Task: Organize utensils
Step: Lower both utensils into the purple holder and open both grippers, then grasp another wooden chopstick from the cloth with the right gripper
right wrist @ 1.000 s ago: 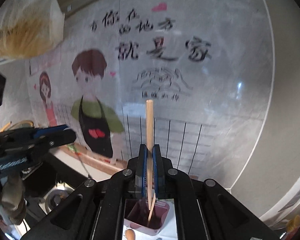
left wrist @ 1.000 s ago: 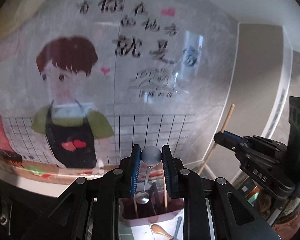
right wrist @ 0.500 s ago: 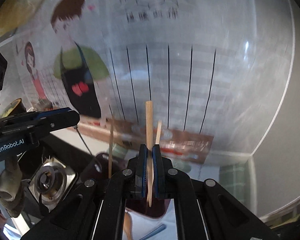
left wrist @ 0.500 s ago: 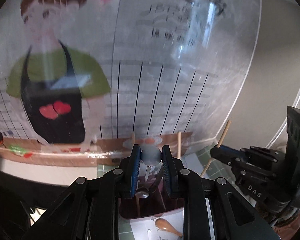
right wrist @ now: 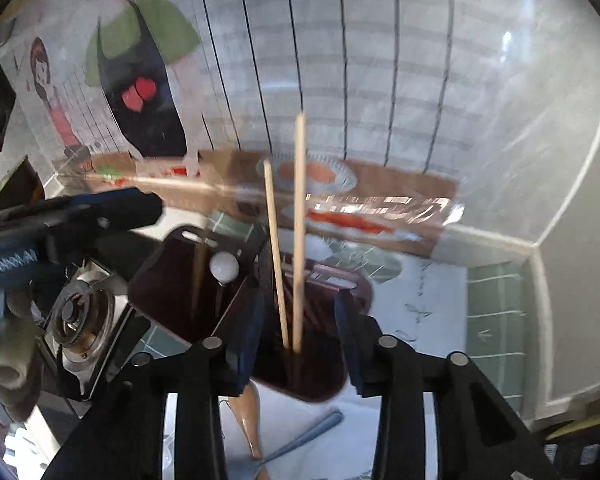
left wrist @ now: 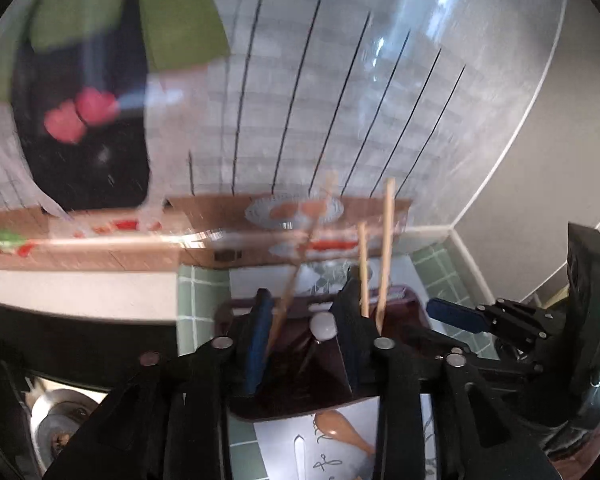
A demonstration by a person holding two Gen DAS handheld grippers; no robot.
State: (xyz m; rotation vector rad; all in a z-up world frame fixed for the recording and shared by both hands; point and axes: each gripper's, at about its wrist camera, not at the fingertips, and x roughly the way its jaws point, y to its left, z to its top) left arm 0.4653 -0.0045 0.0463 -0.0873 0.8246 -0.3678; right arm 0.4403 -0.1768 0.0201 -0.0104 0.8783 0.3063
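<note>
A dark maroon utensil holder (left wrist: 404, 316) (right wrist: 168, 280) stands on the counter against the wall. My left gripper (left wrist: 304, 344) is open right above it; a ladle with a round grey handle end (left wrist: 323, 326) (right wrist: 225, 267) stands between its jaws, free. A wooden chopstick (left wrist: 296, 272) leans beside it. My right gripper (right wrist: 298, 344) is open above the holder's right compartment; two wooden chopsticks (right wrist: 298, 232) (left wrist: 384, 256) stand loose there between its jaws.
A brown wooden spoon (right wrist: 249, 420) (left wrist: 342, 428) and a blue utensil (right wrist: 304, 438) lie on a white mat in front of the holder. A gas stove burner (right wrist: 76, 316) is at the left. The wall with a cartoon sticker (right wrist: 140, 80) is close behind.
Both grippers moved down toward the holder and opened. The ladle and the chopstick were let go and now stand in the holder.
</note>
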